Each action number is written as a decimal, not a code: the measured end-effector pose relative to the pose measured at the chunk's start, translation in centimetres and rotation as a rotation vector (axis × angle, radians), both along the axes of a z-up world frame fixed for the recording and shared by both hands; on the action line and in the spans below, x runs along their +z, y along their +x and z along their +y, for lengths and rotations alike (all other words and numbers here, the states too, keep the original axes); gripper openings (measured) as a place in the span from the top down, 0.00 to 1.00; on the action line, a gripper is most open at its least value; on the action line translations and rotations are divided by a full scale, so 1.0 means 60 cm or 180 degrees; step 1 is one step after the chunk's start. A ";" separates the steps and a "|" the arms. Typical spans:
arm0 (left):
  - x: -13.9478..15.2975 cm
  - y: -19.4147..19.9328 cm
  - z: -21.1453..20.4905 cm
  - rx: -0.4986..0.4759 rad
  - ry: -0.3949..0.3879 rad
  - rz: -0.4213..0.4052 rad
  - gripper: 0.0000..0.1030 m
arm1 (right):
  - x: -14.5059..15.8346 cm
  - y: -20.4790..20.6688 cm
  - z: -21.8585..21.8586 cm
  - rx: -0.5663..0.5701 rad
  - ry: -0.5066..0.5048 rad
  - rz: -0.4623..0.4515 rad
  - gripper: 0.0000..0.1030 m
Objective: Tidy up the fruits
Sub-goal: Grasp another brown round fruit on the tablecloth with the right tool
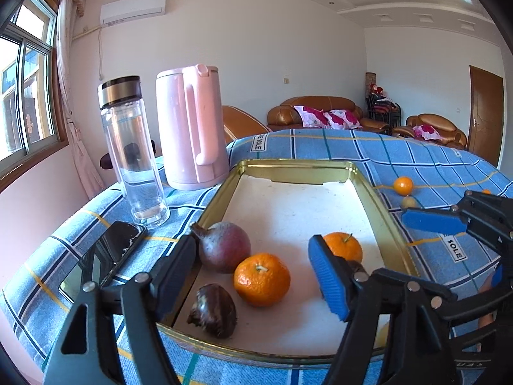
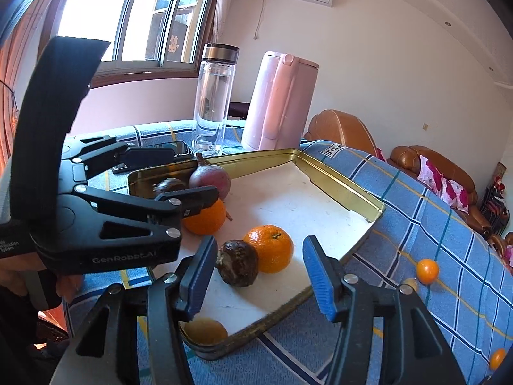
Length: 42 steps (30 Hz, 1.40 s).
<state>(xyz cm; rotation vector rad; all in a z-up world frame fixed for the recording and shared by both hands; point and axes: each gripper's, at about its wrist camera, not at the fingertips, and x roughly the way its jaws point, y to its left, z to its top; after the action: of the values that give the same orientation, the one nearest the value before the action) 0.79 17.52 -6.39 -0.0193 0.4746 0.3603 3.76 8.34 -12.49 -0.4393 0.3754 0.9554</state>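
A gold-rimmed tray lies on the blue checked cloth. In it are two oranges, a reddish round fruit and two dark wrinkled fruits. My left gripper is open and empty over the tray's near edge. My right gripper is open and empty above a dark fruit and an orange; it also shows in the left wrist view. A small orange lies loose on the cloth.
A glass bottle, a pink kettle and a dark phone stand left of the tray. Another small orange and a pale fruit lie on the cloth. A yellow fruit sits at the tray's near corner.
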 end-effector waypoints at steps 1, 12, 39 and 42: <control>0.006 0.001 -0.008 -0.0035 0.0010 -0.0026 0.24 | 0.003 0.002 -0.010 -0.0036 0.0011 -0.0008 0.44; 0.056 0.048 -0.148 -0.0650 0.0050 -0.0136 0.13 | 0.037 0.066 -0.201 -0.0874 0.0320 0.0057 0.40; 0.046 0.255 -0.418 -0.1538 0.0194 0.0383 0.05 | -0.052 0.259 -0.500 -0.2229 -0.0058 0.1086 0.52; 0.034 0.279 -0.437 -0.1599 0.0189 0.0471 0.05 | -0.060 0.269 -0.508 -0.2162 -0.0056 0.1237 0.59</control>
<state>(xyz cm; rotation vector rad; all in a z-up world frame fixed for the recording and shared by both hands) 17.54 -8.69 -4.37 0.1827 0.5954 -0.1187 19.93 -22.11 -16.09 -0.1143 0.8244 0.3649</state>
